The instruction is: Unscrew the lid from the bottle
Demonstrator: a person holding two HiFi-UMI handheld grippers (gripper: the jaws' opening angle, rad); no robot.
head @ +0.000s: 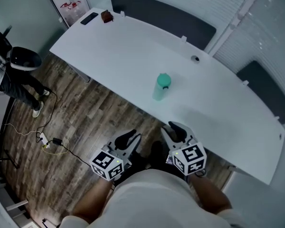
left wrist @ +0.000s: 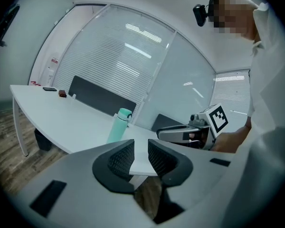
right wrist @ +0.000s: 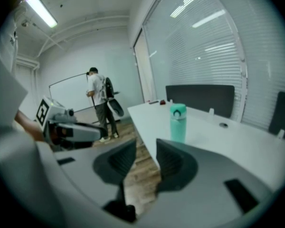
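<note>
We are seeing the white worktop (head: 133, 56) carrying an upright teal bottle (head: 161, 87), a dark flat object (head: 89, 18) lying far left.

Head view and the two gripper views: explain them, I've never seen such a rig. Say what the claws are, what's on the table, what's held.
A person holds a two-jaw tool in each hand: the left gripper and the right gripper. The head view looks down from the person's head; each gripper view looks along its own jaws. On the white table stands a green bottle, lid on. Both pairs of jaws stand apart, holding nothing.
</note>
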